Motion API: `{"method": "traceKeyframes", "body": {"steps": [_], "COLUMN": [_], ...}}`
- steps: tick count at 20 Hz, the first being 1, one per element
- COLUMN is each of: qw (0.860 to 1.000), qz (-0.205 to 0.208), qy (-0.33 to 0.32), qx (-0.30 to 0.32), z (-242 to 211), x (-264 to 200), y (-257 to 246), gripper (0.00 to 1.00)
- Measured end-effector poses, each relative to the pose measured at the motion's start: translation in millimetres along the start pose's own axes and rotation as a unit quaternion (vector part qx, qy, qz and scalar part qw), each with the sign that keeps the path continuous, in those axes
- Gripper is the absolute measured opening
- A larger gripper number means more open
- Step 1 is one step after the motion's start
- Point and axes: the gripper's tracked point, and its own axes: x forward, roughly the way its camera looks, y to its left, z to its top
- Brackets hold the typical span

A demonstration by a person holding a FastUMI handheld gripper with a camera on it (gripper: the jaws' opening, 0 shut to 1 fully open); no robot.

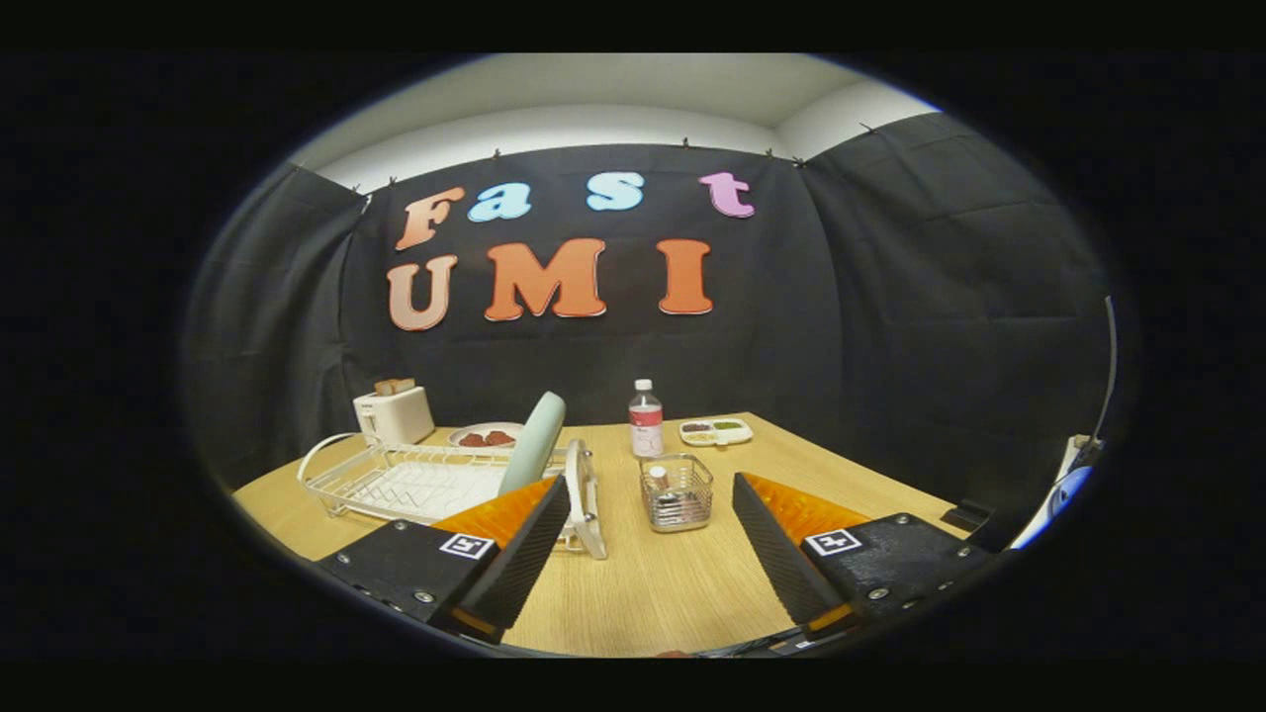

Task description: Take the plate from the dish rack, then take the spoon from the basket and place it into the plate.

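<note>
A smooth pale-green plate (534, 442) is standing on edge in the white wire dish rack (415, 482), lower left, just beyond the released, empty gripper (650, 546); the wire-mesh basket (677, 491) is sitting ahead between its fingers.

No text can be read here. The bottle (646, 420) on the surface (643, 583) carries a red label, too small to make out. Each finger of the tongs (653, 539) bears a small square black-and-white marker, a pattern and not writing. The tongs stand apart, gripping nothing. The toaster (394, 413) shows no legible brand.
</note>
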Motion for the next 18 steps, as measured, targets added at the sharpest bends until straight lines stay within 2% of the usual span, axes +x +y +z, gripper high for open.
{"method": "traceKeyframes", "body": {"steps": [3,8,14,18], "qw": [1.000,0.997,0.989,0.985], "qz": [0.030,0.062,0.075,0.057], "qy": [-0.005,0.040,0.124,0.165], "qx": [-0.005,-0.008,-0.008,-0.006], "z": [19,23,-11,-29], "x": [21,73,137,168], "y": [18,46,84,92], "gripper": [0.98,0.98,0.98,0.97]}}
